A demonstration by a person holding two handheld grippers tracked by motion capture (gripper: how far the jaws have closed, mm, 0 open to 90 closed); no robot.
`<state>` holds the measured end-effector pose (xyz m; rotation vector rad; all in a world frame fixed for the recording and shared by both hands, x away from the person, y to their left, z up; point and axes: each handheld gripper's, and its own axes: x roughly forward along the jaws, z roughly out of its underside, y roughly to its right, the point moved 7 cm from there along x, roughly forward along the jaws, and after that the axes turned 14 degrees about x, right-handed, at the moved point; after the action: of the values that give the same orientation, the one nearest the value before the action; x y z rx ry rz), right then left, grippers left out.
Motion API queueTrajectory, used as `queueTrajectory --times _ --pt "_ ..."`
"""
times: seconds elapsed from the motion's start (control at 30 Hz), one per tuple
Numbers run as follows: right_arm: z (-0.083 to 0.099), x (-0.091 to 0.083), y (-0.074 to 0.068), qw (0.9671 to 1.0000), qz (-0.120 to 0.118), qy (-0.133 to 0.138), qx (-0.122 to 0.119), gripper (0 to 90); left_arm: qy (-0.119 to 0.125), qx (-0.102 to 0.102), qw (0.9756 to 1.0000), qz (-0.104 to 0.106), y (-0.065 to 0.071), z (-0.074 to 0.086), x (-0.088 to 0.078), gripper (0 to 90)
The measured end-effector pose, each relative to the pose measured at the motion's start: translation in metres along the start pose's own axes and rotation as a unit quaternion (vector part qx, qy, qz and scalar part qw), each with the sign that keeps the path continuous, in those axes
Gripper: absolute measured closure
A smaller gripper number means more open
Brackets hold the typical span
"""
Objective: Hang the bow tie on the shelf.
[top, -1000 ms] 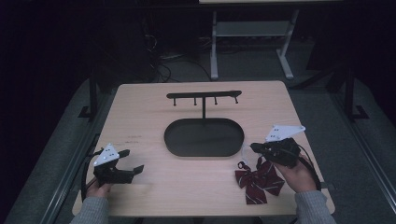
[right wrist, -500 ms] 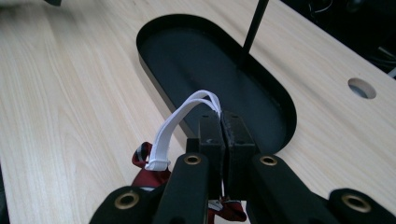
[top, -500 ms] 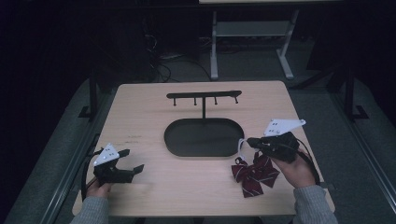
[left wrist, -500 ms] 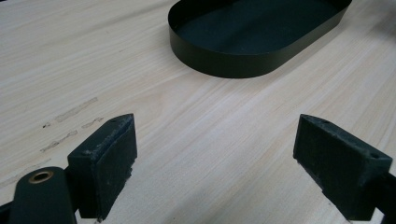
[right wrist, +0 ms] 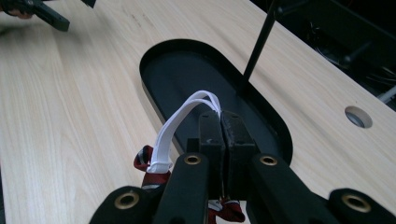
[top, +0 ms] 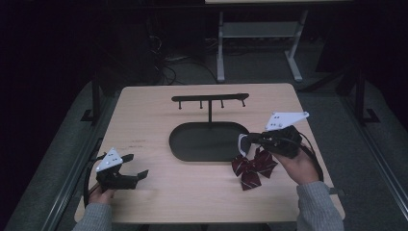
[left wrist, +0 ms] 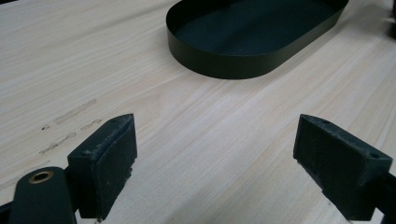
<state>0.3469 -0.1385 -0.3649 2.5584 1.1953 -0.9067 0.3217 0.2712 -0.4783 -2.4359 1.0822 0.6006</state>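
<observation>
A dark red striped bow tie [top: 253, 166] lies on the wooden table just right of the black oval tray [top: 183, 142]. Its white elastic strap [right wrist: 180, 122] loops up from the bow [right wrist: 145, 169] into my right gripper [right wrist: 219, 117], whose jaws are shut on the strap. In the high view the right gripper [top: 252, 138] hovers over the tray's right end, strap [top: 242, 143] at its tip. A black stand with a hook bar [top: 210, 98] rises from the tray's back. My left gripper [top: 135, 167] rests open near the table's front left; its pads [left wrist: 108, 161] hold nothing.
The stand's thin post [right wrist: 258, 40] rises just beyond the right gripper. A round hole [right wrist: 358, 116] sits in the tabletop at the right of the right gripper view. Bare wood lies between the two grippers. A desk frame and cables stand on the floor behind the table.
My right gripper has moved left and up toward the tray's right end, drawing the white strap with it; the bow has shifted left. The left gripper has stayed put.
</observation>
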Motion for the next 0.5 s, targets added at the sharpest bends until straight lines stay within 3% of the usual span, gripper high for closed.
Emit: queueTrajectory --times 0.5 --pt "-0.028 0.018 -0.005 0.9998 -0.013 -0.004 -0.015 87.7 -0.001 0.004 1.0 0.0 -0.001 -0.001 -0.001 13.0"
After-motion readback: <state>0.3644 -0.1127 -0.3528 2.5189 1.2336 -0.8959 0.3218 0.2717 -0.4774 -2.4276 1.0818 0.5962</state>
